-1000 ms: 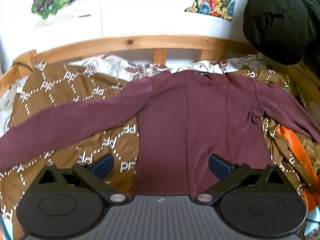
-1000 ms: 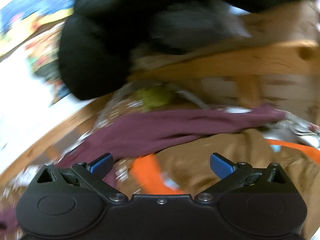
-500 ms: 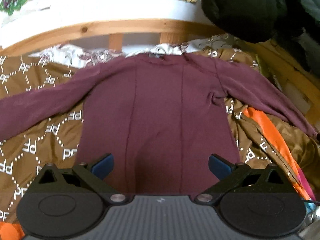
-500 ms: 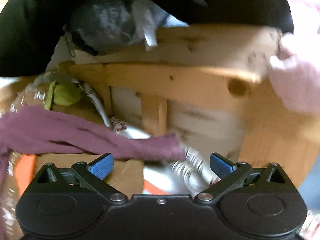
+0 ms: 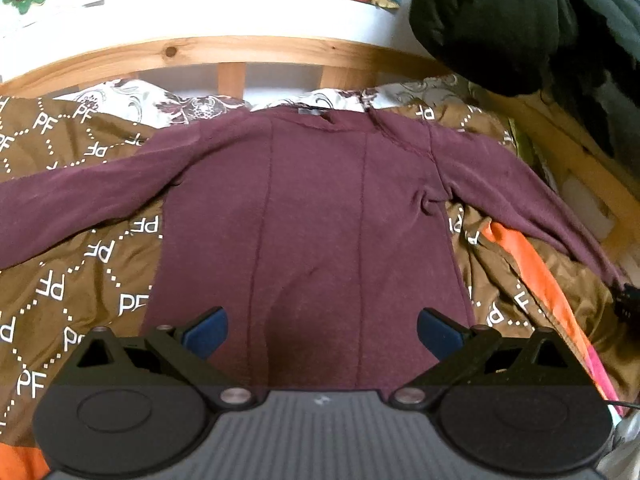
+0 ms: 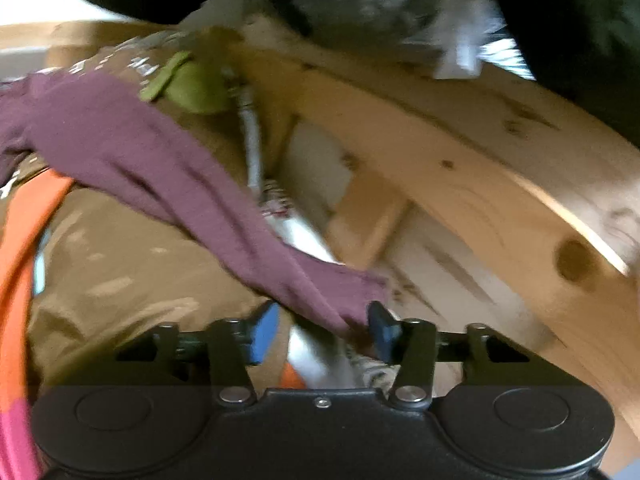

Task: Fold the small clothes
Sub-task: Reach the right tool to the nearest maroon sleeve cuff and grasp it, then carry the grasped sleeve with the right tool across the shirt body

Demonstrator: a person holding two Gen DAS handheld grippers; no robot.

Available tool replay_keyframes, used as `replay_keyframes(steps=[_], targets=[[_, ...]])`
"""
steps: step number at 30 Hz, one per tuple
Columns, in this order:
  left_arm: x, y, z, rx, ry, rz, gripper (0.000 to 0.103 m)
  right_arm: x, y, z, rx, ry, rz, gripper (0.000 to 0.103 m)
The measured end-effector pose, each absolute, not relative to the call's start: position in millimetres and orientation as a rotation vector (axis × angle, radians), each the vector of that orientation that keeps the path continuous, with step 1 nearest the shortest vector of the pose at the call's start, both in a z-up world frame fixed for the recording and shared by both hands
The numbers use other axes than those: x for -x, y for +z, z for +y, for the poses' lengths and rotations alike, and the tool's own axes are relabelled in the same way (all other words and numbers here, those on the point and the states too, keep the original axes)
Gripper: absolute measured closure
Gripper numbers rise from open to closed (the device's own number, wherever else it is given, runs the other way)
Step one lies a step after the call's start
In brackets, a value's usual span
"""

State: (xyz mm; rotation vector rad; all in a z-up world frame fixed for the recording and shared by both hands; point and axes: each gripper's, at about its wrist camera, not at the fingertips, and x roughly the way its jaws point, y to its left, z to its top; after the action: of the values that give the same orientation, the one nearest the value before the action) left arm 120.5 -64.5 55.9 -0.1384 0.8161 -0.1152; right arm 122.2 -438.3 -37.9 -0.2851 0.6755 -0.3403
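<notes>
A maroon long-sleeved top (image 5: 312, 208) lies flat on a brown patterned bedspread (image 5: 80, 264), neck toward the wooden headboard, both sleeves spread out. My left gripper (image 5: 322, 330) is open and empty, hovering over the top's lower hem. In the right wrist view the top's right sleeve (image 6: 168, 168) runs down to its cuff, which lies between the jaws of my right gripper (image 6: 322, 330). The jaws have narrowed around the cuff with a gap still showing beside the left pad. The view is blurred.
A wooden bed frame (image 5: 240, 52) (image 6: 460, 168) borders the bed at the back and right. Dark jackets (image 5: 520, 20) hang over the right corner. An orange band (image 5: 536, 272) crosses the bedspread. A green item (image 6: 192, 84) lies by the frame.
My right gripper has swung down onto the right sleeve's cuff and its jaws have narrowed from wide open. My left gripper has shifted slightly and stays open over the hem.
</notes>
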Motion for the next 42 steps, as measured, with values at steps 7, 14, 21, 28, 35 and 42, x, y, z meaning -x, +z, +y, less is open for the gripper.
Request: replay_keyframes(steps=[7, 14, 21, 28, 35, 42], targets=[[-114.2, 61.6, -46.5, 0.199, -0.104, 0.785, 0.001, -129.9, 5.7, -452.9, 0.19, -0.214, 0.756, 0.101], [-111.2, 62.4, -33.2, 0.238, -0.088, 0.782, 0.001, -112.1, 84.4, -428.2, -0.037, 0.003, 0.741, 0.101], [-107.7, 63.3, -22.2, 0.268, -0.064, 0.776, 0.001, -124.1, 124.7, -351.0, -0.147, 0.27, 0.705, 0.101], [-106.4, 61.0, -12.9, 0.283, -0.019, 0.789, 0.001, -162.4, 91.3, -246.3, -0.121, 0.48, 0.726, 0.101], [-109.6, 52.1, -5.5, 0.287, 0.024, 0.83, 0.001, -198.2, 32.4, -172.9, -0.124, 0.6, 0.811, 0.101], [-116.4, 43.2, -3.9, 0.307, 0.032, 0.861, 0.001, -209.0, 2.0, -133.0, -0.128, 0.72, 0.834, 0.101]])
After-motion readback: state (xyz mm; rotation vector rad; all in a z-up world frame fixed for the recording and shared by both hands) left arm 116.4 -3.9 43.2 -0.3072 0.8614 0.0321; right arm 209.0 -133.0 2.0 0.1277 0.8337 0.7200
